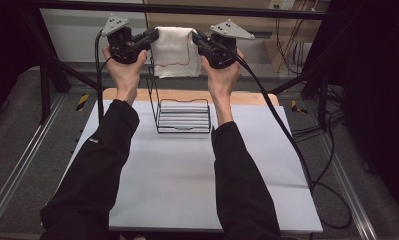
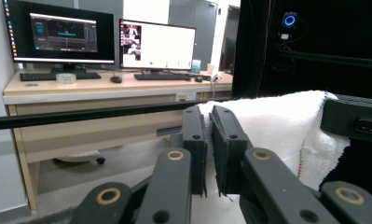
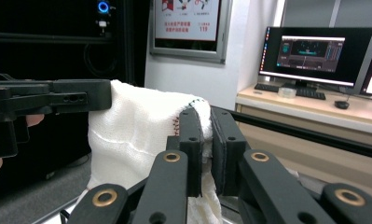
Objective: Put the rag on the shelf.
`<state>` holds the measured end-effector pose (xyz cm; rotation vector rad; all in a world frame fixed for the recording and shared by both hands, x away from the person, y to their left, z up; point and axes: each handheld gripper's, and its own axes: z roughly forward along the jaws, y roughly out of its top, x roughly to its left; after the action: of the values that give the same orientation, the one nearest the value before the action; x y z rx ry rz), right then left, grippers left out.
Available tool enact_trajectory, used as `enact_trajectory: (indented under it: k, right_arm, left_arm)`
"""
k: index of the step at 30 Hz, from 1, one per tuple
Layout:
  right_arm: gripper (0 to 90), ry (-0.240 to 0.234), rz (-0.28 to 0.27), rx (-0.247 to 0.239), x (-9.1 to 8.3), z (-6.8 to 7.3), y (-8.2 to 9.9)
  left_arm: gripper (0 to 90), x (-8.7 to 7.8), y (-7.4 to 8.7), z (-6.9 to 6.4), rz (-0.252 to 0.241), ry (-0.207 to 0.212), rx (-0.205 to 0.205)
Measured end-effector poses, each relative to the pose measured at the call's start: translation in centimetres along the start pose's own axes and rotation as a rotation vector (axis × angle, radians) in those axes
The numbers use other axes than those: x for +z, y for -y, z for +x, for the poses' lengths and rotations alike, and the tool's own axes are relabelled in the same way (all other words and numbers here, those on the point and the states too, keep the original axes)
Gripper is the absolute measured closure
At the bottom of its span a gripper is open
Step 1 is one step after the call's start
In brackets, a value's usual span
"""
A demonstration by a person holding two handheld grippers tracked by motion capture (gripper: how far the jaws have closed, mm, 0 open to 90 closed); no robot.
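The white towel point(image 1: 174, 51) hangs level, pinched at opposite top corners by the closed left gripper point(image 1: 154, 36) and right gripper point(image 1: 196, 38), directly above the wire rack point(image 1: 183, 116).

Wooden desk point(image 2: 104, 95), two monitors point(image 2: 62, 32), grey floor point(image 1: 17, 130).

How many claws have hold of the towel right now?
2. The left claw pinches the towel at its left top corner, the right claw at its right top corner.

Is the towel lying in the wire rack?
No, the towel hangs between both grippers, above the wire rack.
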<state>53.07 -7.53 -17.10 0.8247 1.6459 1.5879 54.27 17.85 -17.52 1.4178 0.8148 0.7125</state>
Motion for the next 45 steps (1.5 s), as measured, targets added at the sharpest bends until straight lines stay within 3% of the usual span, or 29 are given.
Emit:
enact_trajectory:
  k: [18,34,45]
  right_arm:
    - [83.7,0.004,0.067,-0.002,-0.3,-0.5,2.5]
    - [83.5,-0.03,0.106,-0.017,-1.3,0.0,4.4]
    - [83.4,-0.049,0.095,-0.033,-2.1,0.6,4.3]
  left_arm:
    - [84.0,0.6,2.7,-0.2,0.061,0.013,0.014]
    - [84.0,-0.8,4.8,-0.4,0.083,0.042,0.021]
    - [83.9,-2.2,4.6,-0.8,0.07,0.06,0.034]
